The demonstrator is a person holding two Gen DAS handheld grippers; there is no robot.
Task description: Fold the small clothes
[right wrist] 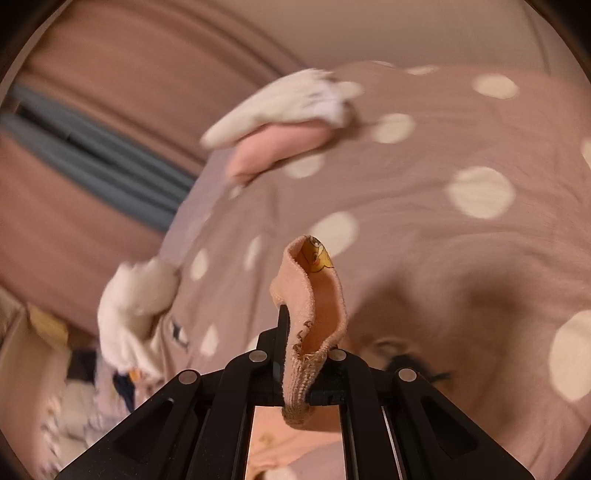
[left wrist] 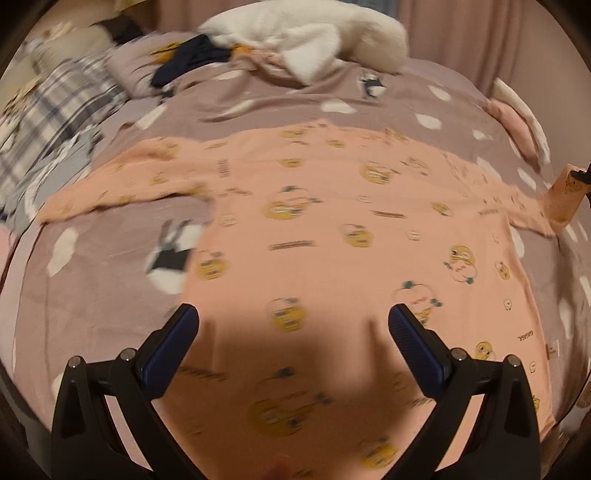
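Observation:
A small peach top (left wrist: 332, 229) with yellow cartoon prints lies spread flat on the mauve bed cover, both sleeves stretched sideways. My left gripper (left wrist: 293, 321) hovers open above its lower hem, nothing between the blue pads. At the far right edge of the left wrist view the sleeve cuff (left wrist: 567, 192) is lifted off the bed. In the right wrist view my right gripper (right wrist: 308, 343) is shut on that ribbed peach cuff (right wrist: 314, 295), which stands up between the jaws, raised above the cover.
Mauve bed cover (left wrist: 110, 280) with white dots and rabbit prints. A white plush toy (left wrist: 306, 33) and dark garment (left wrist: 192, 55) lie at the far end, a plaid cloth (left wrist: 62, 103) at left. A folded pink and white piece (right wrist: 284, 125) lies near the curtain (right wrist: 92, 155).

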